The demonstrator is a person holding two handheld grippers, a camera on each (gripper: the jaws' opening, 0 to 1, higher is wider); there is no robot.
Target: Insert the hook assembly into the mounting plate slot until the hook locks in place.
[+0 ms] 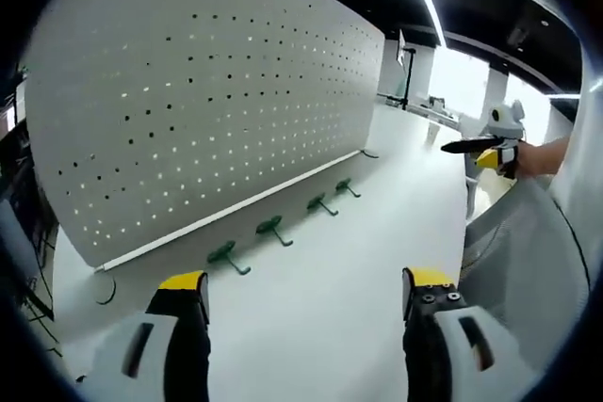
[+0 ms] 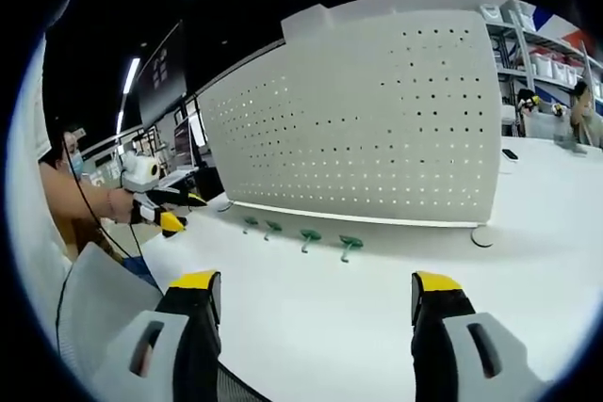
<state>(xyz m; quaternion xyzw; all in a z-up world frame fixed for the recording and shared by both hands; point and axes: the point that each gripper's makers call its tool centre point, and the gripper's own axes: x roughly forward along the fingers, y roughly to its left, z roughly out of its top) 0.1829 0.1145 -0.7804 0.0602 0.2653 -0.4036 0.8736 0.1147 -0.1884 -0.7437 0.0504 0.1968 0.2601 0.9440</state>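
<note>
Four green hooks point(image 1: 274, 229) lie in a row on the white tabletop point(image 1: 358, 270), near the foot of the upright pegboard point(image 1: 207, 91) along its far edge. Both the left claw point(image 1: 306, 294) and the right claw point(image 2: 316, 294) are spread and empty. To do it well, likely pinch one hook by its stem, keeping its pegs free for the holes.

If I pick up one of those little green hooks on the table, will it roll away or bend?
The nearest green hook probably won't roll: it lies flat on the white table, with a broad head and a thin stem. It looks like rigid moulded plastic, so bending seems unlikely. Being small, it is probably light and could skid if nudged.
</note>
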